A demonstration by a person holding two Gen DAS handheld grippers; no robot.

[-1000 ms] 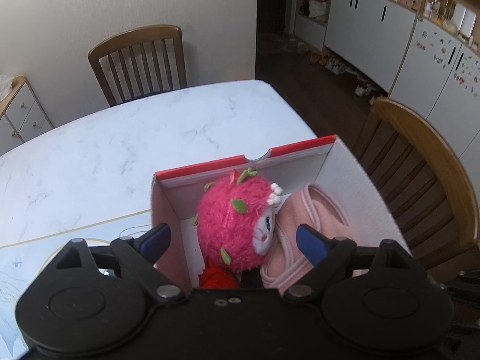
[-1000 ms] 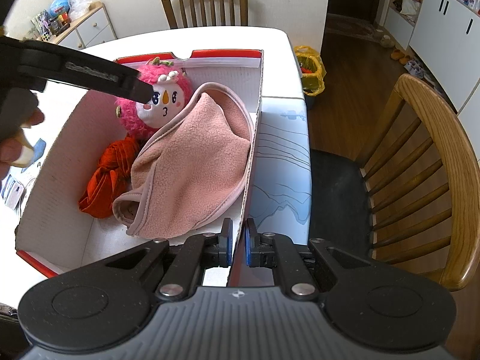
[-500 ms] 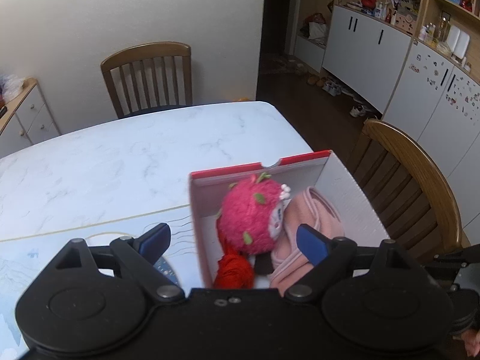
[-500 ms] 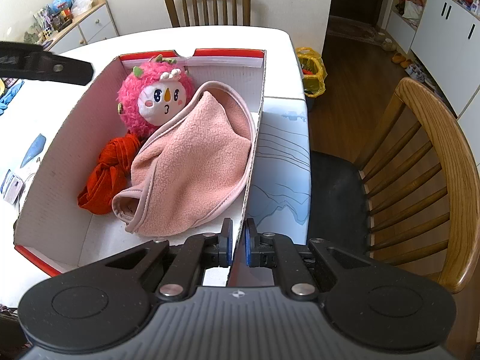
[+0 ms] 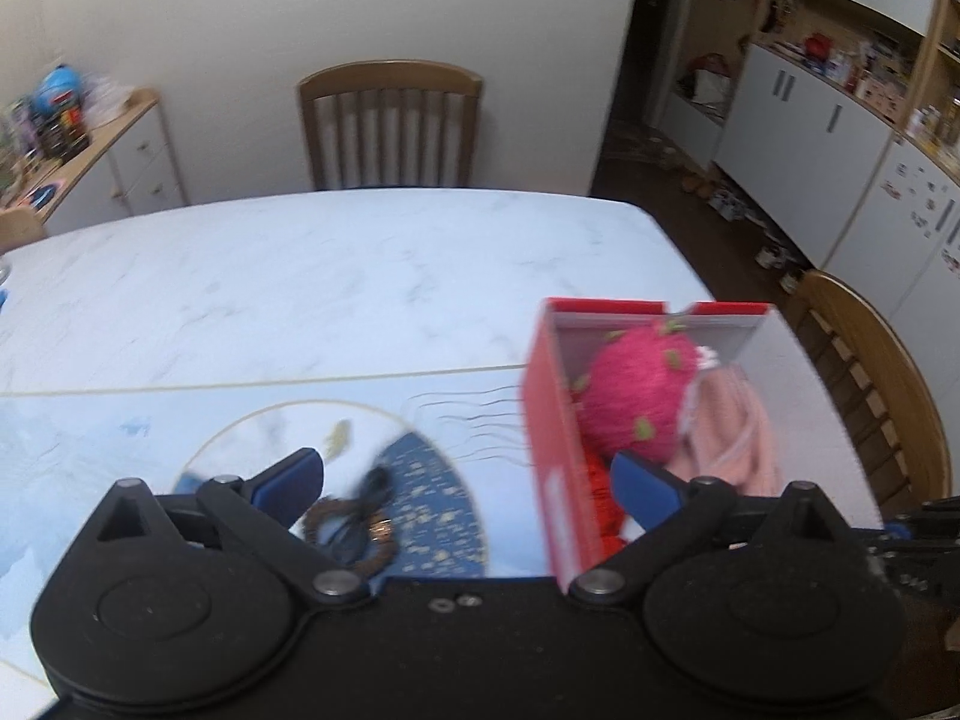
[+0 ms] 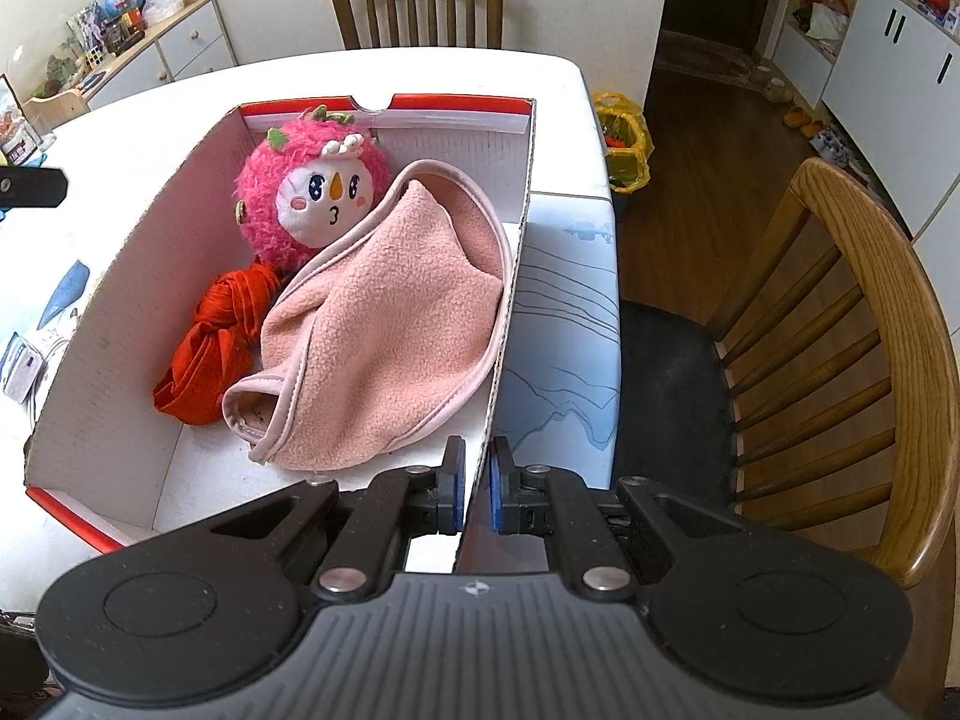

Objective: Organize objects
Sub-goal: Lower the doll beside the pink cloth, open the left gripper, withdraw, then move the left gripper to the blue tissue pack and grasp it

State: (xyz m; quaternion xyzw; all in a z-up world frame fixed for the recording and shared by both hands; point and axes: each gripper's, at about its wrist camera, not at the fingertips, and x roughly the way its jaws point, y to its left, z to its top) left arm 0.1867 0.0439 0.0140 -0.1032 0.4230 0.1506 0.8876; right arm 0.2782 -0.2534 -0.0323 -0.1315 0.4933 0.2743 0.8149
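We are seeing the left view blurred; a dark looped item (image 5: 354,525) beneath our wide-apart left claw (image 5: 468,474) is hard to identify. Our right claw (image 6: 477,489) is pinching the thin corrugated wall of the red-edged cardboard box (image 6: 513,294), lower centre. Inside are lying a fuzzy pink plush doll (image 6: 312,195), fleece cloth (image 6: 390,348) and knotted red fabric (image 6: 216,342). The marble tabletop (image 5: 288,282) is stretching open across the upper left.

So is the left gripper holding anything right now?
No. The left gripper is open and empty above the table, beside the box.
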